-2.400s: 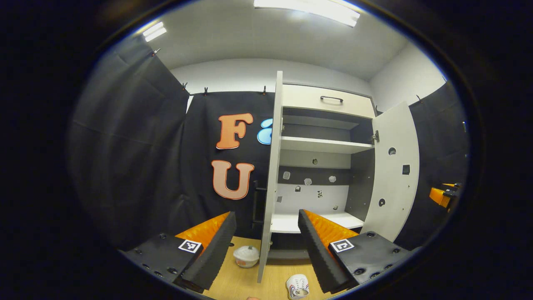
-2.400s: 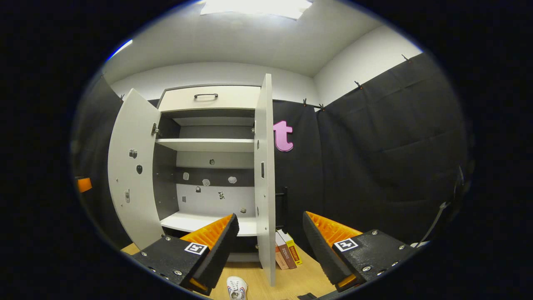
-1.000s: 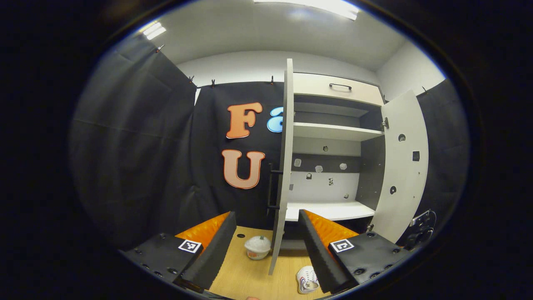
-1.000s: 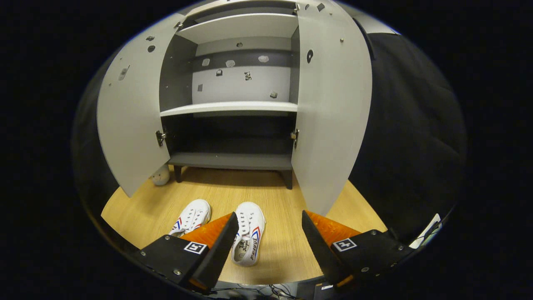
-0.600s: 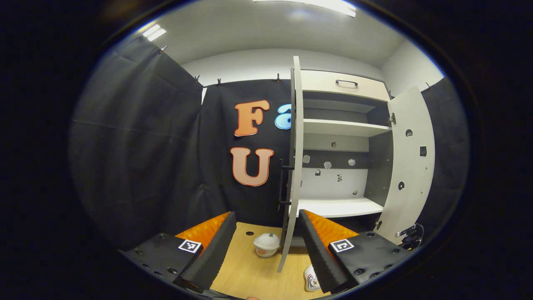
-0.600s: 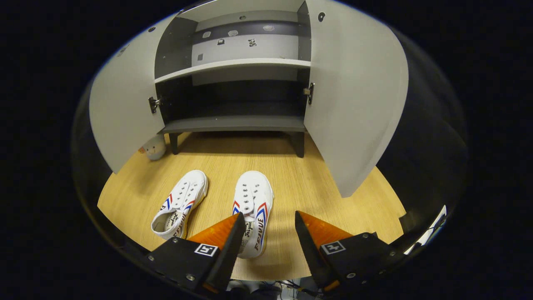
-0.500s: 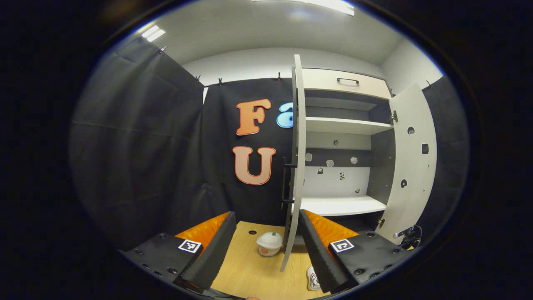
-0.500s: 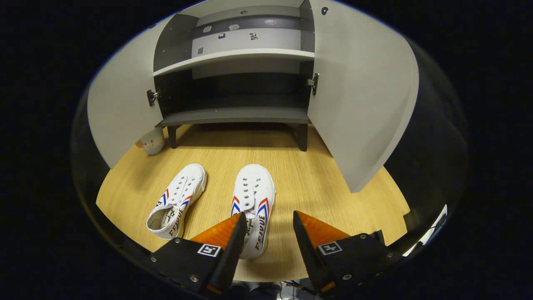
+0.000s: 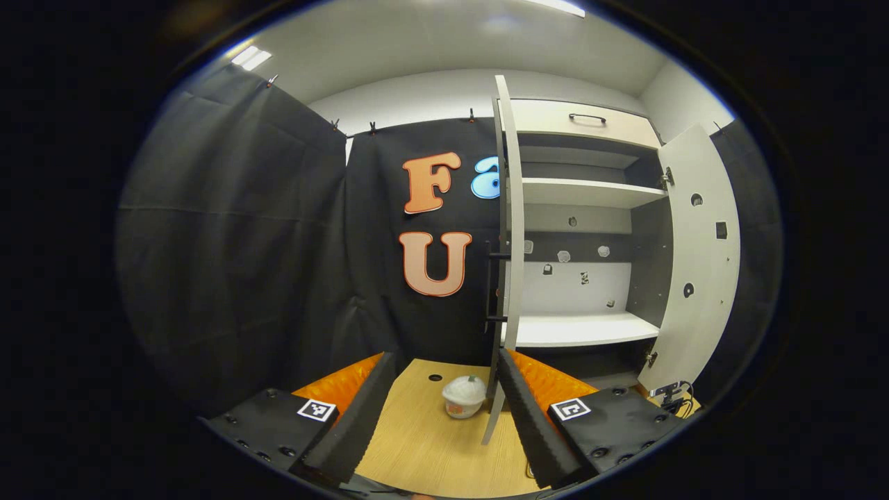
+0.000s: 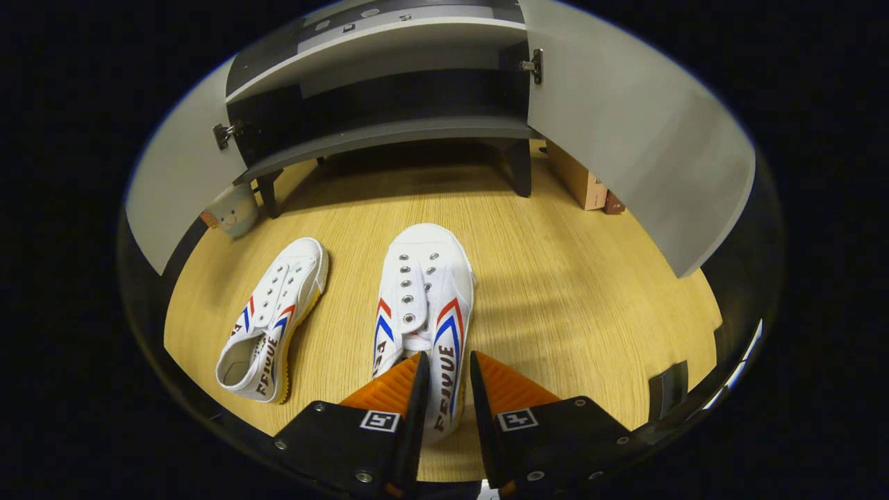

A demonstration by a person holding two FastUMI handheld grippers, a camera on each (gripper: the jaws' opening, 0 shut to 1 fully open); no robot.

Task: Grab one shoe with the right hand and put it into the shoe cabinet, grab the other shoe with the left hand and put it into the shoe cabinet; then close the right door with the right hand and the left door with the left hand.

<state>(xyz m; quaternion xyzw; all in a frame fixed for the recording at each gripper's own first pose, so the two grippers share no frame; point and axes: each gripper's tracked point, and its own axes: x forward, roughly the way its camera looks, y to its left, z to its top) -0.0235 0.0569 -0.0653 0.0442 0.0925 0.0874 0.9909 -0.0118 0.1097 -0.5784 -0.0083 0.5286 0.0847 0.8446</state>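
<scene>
Two white shoes with red and blue stripes lie on the wooden floor in front of the open shoe cabinet (image 10: 389, 132). In the right gripper view the right shoe (image 10: 425, 292) points toward the cabinet, and the left shoe (image 10: 272, 316) lies beside it, angled. My right gripper (image 10: 445, 389) is shut on the right shoe's side wall near the heel, one finger inside the opening and one outside. In the left gripper view my left gripper (image 9: 441, 410) hangs open and holds nothing, facing the cabinet's left door (image 9: 510, 208), which is seen edge-on.
Both cabinet doors stand wide open, the left door (image 10: 173, 187) and the right door (image 10: 639, 139). A small round toy (image 10: 233, 208) sits by the cabinet's left leg, and books (image 10: 580, 184) lean beside its right leg. White shelves (image 9: 583, 330) show inside.
My right gripper dropped toward the floor and its fingers closed around the right shoe's side. The left gripper stayed open and drifted, so the cabinet slid right in its view.
</scene>
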